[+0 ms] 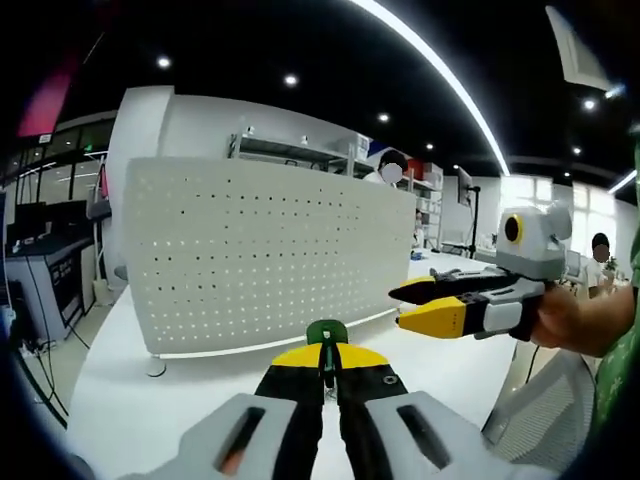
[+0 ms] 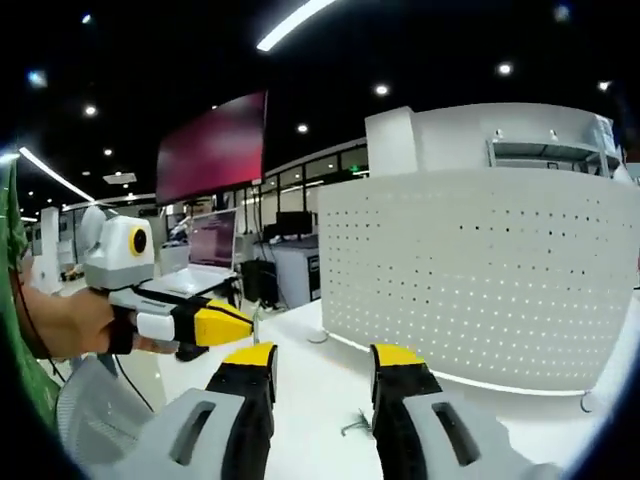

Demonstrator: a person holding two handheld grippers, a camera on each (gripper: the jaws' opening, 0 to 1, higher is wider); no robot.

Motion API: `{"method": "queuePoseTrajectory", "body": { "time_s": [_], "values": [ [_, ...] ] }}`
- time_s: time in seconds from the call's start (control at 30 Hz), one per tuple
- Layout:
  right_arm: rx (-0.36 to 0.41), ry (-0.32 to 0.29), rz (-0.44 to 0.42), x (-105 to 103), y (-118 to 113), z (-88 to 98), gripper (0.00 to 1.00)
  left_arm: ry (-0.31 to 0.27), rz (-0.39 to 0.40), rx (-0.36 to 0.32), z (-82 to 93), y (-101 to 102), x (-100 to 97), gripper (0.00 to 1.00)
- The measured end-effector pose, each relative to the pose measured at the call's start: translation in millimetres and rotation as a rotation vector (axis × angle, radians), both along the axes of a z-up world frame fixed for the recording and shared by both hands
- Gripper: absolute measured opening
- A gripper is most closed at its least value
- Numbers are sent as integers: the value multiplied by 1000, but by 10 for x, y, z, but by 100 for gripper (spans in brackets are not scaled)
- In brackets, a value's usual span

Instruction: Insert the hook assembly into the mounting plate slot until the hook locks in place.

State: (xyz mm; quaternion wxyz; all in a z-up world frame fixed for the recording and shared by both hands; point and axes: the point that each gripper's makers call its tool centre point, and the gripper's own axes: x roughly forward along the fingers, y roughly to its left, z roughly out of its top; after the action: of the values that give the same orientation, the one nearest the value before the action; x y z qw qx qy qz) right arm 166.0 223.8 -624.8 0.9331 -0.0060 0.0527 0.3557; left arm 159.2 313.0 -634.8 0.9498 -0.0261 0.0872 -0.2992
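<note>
Before the pegboard [image 1: 265, 255], left gripper [image 1: 327, 352] pinches green hook [image 1: 327, 333]; right gripper [image 2: 322, 365] spread

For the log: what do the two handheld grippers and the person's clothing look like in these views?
Both grippers share one build: black jaws capped with yellow tips on light grey bodies with dark slots. The left gripper and right gripper show this in their own views. Seen from outside, the right gripper has a white section behind its yellow tips, and a thin dark cable hangs below. A green sleeve shows at the edge.

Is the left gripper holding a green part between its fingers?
Yes, the left gripper has its fingers shut on a green hook part.
</note>
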Motion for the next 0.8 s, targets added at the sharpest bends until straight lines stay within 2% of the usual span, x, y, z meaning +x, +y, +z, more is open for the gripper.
{"method": "queuePoseTrajectory", "body": {
  "time_s": [0.07,0.2,0.47,0.57,0.8],
  "values": [
    [23,5,-27,34,-65,28,52,-10,20,4,40,87,83,3],
    [49,-11,-66,80,-152,103,76,-30,60,11,128,240,237,3],
    [52,-24,-127,154,-282,135,99,-93,145,26,411,536,608,3],
    [43,-28,-155,178,-351,106,100,-128,179,39,555,647,766,3],
    [33,-17,-156,203,-388,-8,100,-189,246,57,828,821,1084,3]
  ]
}}
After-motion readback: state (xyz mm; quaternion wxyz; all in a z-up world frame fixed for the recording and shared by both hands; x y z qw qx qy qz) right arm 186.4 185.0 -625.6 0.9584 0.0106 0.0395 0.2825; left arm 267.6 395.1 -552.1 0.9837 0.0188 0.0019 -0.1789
